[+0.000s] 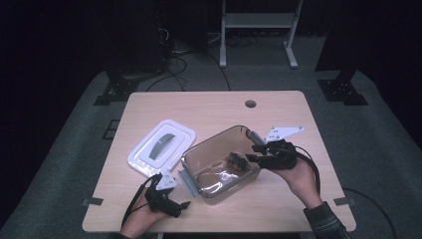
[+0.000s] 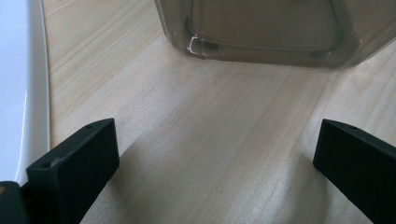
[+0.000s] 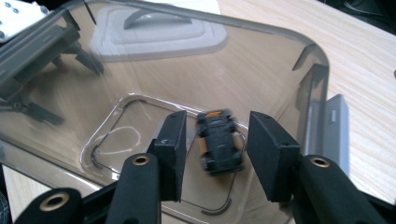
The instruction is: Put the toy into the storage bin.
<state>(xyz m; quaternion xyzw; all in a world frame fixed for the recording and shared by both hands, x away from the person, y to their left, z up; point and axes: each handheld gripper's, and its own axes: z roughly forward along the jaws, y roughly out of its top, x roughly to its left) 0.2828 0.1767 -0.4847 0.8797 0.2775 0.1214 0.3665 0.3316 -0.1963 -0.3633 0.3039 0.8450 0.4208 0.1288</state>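
A clear, lidless plastic container (image 1: 209, 149) stands mid-table. Inside it is a small black and orange toy car (image 1: 235, 161). My right gripper (image 1: 251, 152) reaches over the container's right rim. In the right gripper view it (image 3: 217, 119) is open, and the blurred car (image 3: 219, 142) lies between the jaws with a gap on each side. The container's white lid (image 1: 161, 146) lies flat to the left. My left gripper (image 1: 180, 206) rests low near the table's front left. It (image 2: 215, 154) is open on bare wood, facing the container's corner (image 2: 261, 28), with the lid (image 2: 18, 93) at its left.
The wooden table (image 1: 278, 109) has a round cable hole (image 1: 250, 104) near its far edge. Bare wood lies behind and in front of the container. On the dark floor beyond are cables and a white stand (image 1: 256, 30). Seen through the container wall, the left gripper (image 3: 37, 51) stands far off.
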